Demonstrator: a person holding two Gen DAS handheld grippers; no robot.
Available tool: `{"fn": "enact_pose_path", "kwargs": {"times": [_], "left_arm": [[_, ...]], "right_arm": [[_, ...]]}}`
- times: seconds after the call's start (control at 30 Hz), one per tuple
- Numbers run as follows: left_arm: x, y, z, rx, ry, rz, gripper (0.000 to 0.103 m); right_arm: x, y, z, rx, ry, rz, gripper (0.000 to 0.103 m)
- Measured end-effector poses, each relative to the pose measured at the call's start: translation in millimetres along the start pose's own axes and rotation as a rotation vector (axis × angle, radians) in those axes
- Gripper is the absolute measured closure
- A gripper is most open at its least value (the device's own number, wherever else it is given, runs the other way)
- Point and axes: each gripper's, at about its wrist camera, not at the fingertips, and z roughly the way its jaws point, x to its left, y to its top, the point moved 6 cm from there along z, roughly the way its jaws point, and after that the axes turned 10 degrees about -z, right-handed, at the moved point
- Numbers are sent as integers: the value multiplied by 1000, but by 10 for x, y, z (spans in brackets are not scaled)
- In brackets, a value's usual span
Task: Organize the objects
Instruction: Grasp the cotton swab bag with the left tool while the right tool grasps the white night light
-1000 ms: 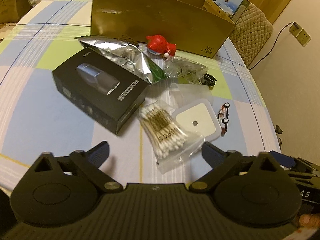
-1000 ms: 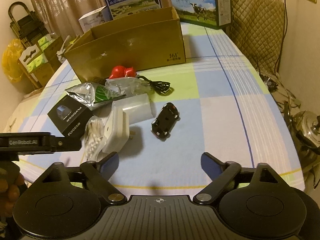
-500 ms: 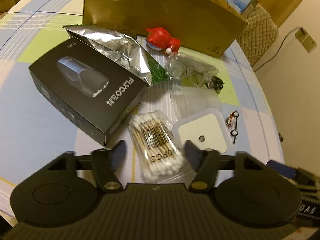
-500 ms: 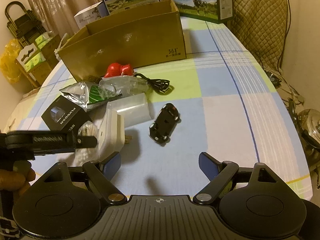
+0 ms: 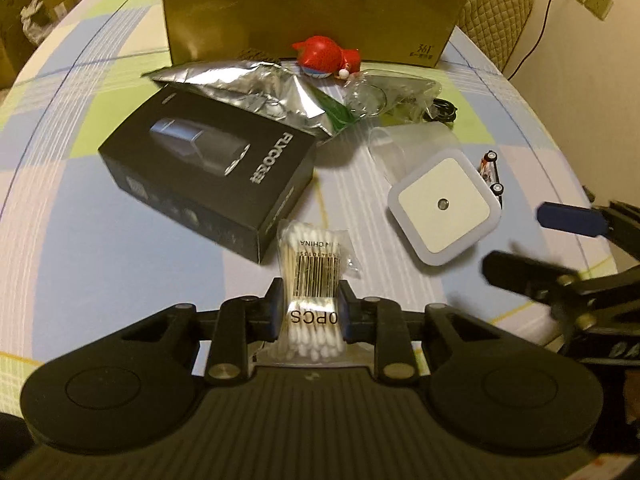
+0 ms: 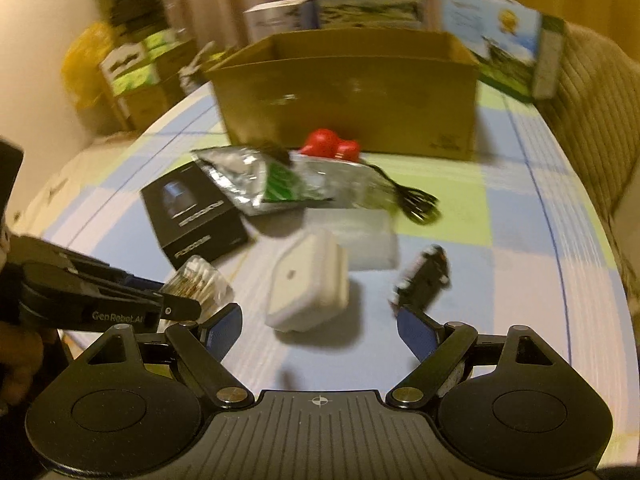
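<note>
Left wrist: your left gripper [image 5: 308, 306] is clamping the cotton swab pack [image 5: 312, 276] between both pads, just above the table [image 5: 100, 260], beside the black box [image 5: 208, 172]. The white night light [image 5: 444, 208] is lying to the right, the cardboard box [image 5: 312, 12] behind.

Right wrist: your right gripper [image 6: 320, 330] is hanging with jaws spread wide, gripping nothing, with the night light [image 6: 308, 280] and toy car [image 6: 424, 280] just ahead. View is blurring.

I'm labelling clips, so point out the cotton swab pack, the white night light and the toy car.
cotton swab pack [image 5: 314, 276]: left wrist view, on its barcode label.
white night light [image 5: 444, 205]: left wrist view, on its square face.
toy car [image 6: 424, 280]: right wrist view, on its dark body.
</note>
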Motion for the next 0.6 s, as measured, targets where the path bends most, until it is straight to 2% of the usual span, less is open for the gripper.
{"fn": "enact_pose_path", "kwargs": {"times": [0.23,0.33,0.4,0.53,0.6], "left_arm": [[70,41,-6,-8,-24,-14,81],[93,40,8,-12,-30,-14,81],[100,40,20,-11,-32,-12,81],[86,45,31,-15,-21,5,80],[77,48,32,-21,-15,13,76]], "right_arm": [[251,54,300,31,-82,-231,20],[298,37,420,47,-98,-290,22],[330,17,491,58,-105,-330,29],[372,1,603,65,-151,-397,36],[364,0,622,64,-165,-407,39]]}}
